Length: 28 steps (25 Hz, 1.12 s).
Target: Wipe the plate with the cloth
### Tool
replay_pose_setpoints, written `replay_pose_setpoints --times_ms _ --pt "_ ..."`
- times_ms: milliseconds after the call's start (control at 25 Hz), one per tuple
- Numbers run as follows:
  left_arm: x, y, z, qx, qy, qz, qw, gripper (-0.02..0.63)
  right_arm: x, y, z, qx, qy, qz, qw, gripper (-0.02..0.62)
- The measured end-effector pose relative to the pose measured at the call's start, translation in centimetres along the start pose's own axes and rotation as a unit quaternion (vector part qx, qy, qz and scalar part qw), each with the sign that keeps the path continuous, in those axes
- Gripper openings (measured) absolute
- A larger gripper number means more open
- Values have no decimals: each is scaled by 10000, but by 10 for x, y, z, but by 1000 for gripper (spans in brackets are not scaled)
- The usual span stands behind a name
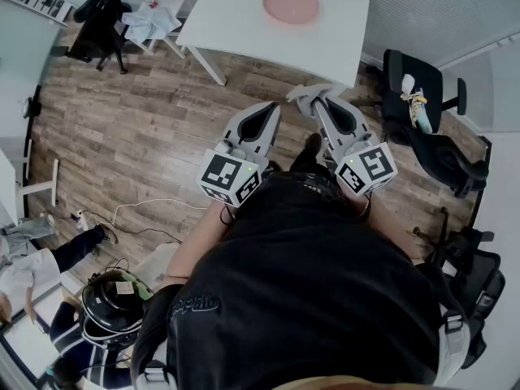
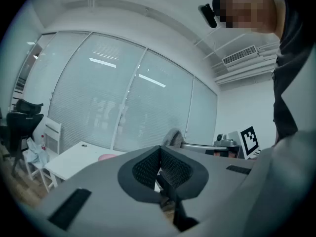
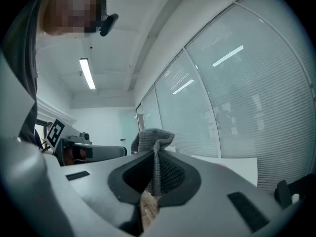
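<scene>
On the far surface (image 1: 236,31) — plate (image 1: 291,5): pink, stiff, likely slippery; it lay flat, not yet reached.
Cloth (image 3: 155,139): grey knit, soft and light — was pinched by one fold.
Right gripper (image 1: 322,102): was clamped on the cloth.
Left gripper (image 1: 271,110): was closed, empty.

Your left tool (image 2: 160,152) hides most of the plate (image 2: 106,157) in its view. The lower end of the cloth (image 3: 155,138) is lost between the jaws of your right tool (image 3: 153,152).

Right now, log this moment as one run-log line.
left gripper: shut, empty | right gripper: shut on cloth | plate: on table, untouched | wipe: not started
</scene>
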State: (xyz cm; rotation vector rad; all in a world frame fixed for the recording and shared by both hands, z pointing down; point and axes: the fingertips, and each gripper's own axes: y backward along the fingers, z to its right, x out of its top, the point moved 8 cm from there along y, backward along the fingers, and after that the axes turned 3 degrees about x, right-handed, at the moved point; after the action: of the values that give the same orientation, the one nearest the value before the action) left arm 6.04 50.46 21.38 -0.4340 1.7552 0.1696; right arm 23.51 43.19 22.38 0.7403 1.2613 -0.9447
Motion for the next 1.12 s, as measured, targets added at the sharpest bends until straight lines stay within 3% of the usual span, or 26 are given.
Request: replay_pose_setpoints --times_ms 680,1120 --pt "-1 -30 -11 133 156 -122 9997 15 1 -11 29 130 -163 -102 9997 35" --pt "6 -117 -14 158 241 -206 9994 15 12 -21 114 142 -245 -175 9994 35"
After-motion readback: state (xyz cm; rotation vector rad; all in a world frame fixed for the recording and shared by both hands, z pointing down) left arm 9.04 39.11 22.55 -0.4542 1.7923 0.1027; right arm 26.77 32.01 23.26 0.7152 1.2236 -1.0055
